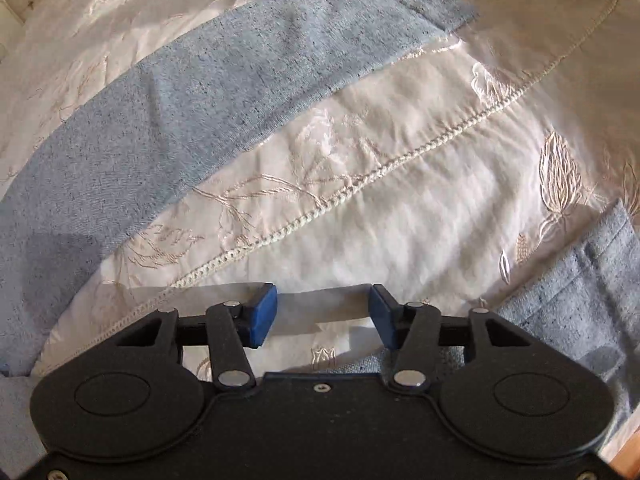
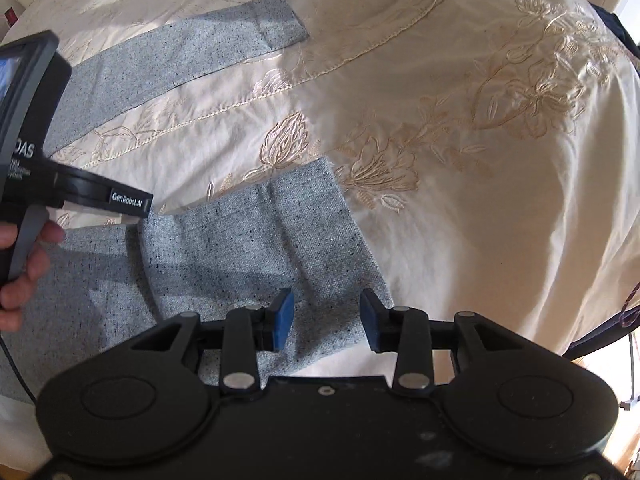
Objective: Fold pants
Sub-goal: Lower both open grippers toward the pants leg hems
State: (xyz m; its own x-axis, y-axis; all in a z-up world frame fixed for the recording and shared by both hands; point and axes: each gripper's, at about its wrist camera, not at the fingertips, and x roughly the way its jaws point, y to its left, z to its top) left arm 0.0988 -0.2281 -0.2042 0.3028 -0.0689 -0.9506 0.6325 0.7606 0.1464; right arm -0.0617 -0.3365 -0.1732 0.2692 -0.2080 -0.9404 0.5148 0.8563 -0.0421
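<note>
Pale blue pants lie spread on a cream embroidered bedspread as I hold both grippers above them, pointing steeply down. In the right wrist view one leg runs toward the upper left of the frame, its hem near the top centre; the other leg fills the lower left, its hem edge ending near the middle. The two legs lie well apart with bare bedspread between them. My right gripper hangs over the near leg at the bottom centre, jaws apart and nothing between the pads. My left gripper hovers over bare bedspread between the legs, jaws likewise apart and empty; in the right wrist view its body shows at the left edge, a hand around the handle. I judge the fold barely begun: this looks like the approach to a first grasp. The next move likely calls for lowering each gripper onto a leg edge, though the fisheye leaves me unsure which edge sits closest.
</note>
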